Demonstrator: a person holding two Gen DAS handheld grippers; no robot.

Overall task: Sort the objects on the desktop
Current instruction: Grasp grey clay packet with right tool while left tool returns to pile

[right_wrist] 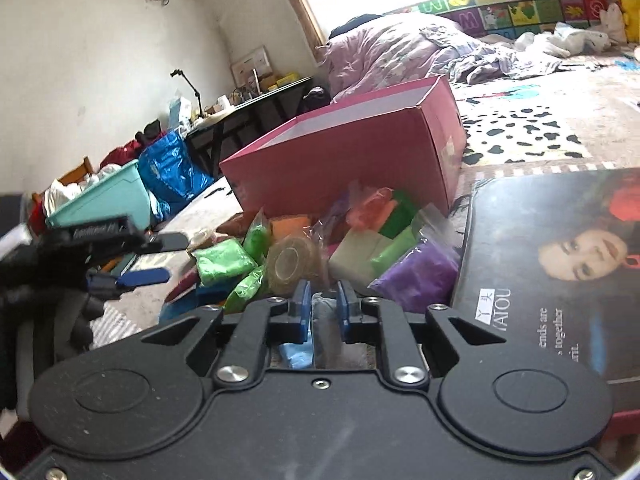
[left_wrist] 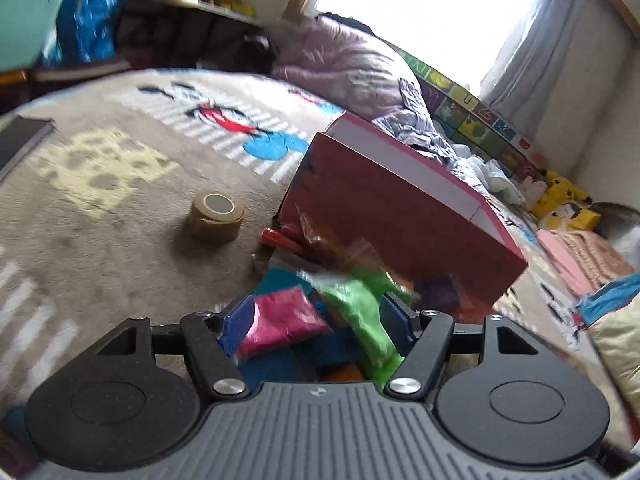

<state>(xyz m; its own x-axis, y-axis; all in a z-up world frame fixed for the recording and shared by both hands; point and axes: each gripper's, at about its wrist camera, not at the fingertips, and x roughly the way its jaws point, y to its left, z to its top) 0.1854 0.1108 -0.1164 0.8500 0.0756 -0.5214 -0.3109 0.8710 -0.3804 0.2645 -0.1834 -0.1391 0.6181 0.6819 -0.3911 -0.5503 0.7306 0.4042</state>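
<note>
A pink cardboard box (left_wrist: 404, 216) stands open on the patterned bedspread, also in the right wrist view (right_wrist: 352, 156). A pile of small coloured clay packets (right_wrist: 360, 244) lies in front of it. My left gripper (left_wrist: 316, 320) is open over the pile, with a magenta packet (left_wrist: 280, 320) and a green packet (left_wrist: 360, 312) between its fingers. A brown tape roll (left_wrist: 216, 212) stands apart to the left. My right gripper (right_wrist: 323, 304) is shut on a clear plastic packet (right_wrist: 326, 332), just behind another tape roll (right_wrist: 292, 264). The left gripper (right_wrist: 136, 256) shows at the left there.
A magazine (right_wrist: 560, 272) with a woman's face lies right of the pile. A dark book (left_wrist: 20, 140) lies at the far left. A crumpled quilt (right_wrist: 400, 48) and plush toys lie toward the window. A teal bin (right_wrist: 104, 196) and blue bag (right_wrist: 172, 168) stand beyond the bed edge.
</note>
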